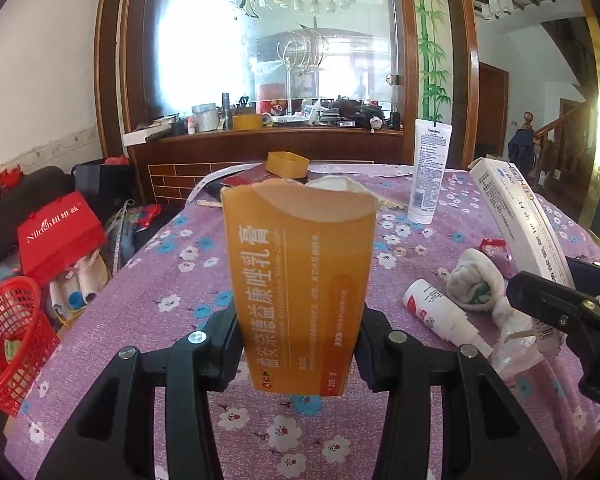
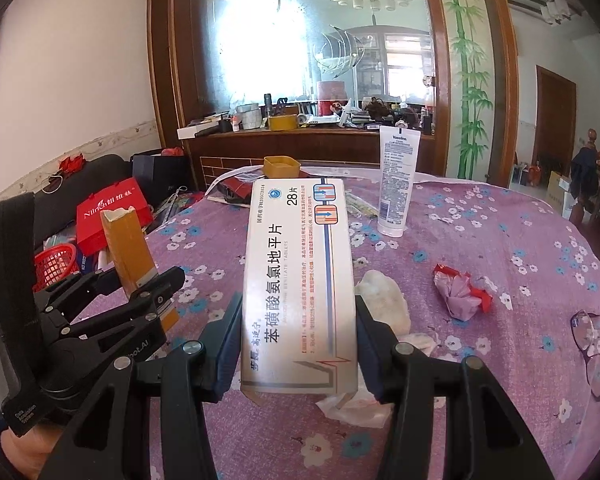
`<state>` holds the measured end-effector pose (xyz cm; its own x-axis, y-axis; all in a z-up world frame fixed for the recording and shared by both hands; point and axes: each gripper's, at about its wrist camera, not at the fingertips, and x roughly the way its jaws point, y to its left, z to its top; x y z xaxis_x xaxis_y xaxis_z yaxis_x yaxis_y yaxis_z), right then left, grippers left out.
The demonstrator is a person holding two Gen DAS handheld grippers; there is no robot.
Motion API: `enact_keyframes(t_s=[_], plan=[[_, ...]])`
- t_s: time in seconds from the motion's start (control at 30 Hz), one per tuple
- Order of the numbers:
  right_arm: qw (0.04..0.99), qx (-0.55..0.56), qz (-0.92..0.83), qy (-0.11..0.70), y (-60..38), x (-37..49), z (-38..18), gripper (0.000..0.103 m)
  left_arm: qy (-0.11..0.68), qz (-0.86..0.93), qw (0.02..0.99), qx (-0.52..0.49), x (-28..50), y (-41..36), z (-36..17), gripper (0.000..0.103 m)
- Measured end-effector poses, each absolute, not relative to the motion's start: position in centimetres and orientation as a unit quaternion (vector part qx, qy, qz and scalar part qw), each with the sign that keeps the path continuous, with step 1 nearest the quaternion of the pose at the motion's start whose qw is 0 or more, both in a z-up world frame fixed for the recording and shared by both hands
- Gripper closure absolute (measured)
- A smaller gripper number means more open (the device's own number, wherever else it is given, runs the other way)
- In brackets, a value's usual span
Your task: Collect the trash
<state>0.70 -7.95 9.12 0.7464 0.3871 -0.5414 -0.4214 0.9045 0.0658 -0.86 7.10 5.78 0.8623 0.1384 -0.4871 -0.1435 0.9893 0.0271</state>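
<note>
Left gripper (image 1: 298, 346): closed on the tall orange cardboard medicine carton (image 1: 298, 284), its black fingers pressed to both long sides of the carton's lower half; the carton stands upright above the counter, torn open at the top.
Right gripper (image 2: 298, 344): clamped on the long white cardboard tablet box with blue lettering (image 2: 300, 280), fingers against both long edges near its lower end; the box is raised above the counter and leans away from the camera.
Counter (image 2: 500, 240): covered with a purple cloth printed with white and blue flowers.
White plastic lotion tube (image 2: 396, 182): stands upright on its cap toward the far side of the counter; every place below is given from it.
Crumpled red-and-lilac wrapper (image 2: 462, 292): on the cloth, nearer than the tube and to its right.
Wadded white tissue (image 2: 384, 300): nearer than the tube, just right of the tablet box and partly hidden behind it.
Small white plastic bottle with a red label (image 1: 440, 312): lies on its side, nearer than the tube, beside the tissue.
Shallow yellow tray (image 2: 282, 166): left of the tube, at the counter's far edge.
Pair of thin-framed glasses (image 2: 592, 344): well to the right of the tube, at the counter's near right edge.
Red plastic mesh basket (image 1: 10, 344): far left of the tube, below the counter's edge.
Red paper gift bag (image 1: 58, 236): left of the tube, beyond the basket, off the counter.
</note>
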Motion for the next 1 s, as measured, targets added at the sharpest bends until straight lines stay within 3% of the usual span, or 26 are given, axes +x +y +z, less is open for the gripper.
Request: enact_keyframes(t_s=[1.0], plan=[[0.932, -0.033, 0.215, 0.290, -8.07, 1.01, 8.84, 0.048, 0.253, 0.092, 0.963, 0.004, -0.78, 7.43, 5.62, 0.058]])
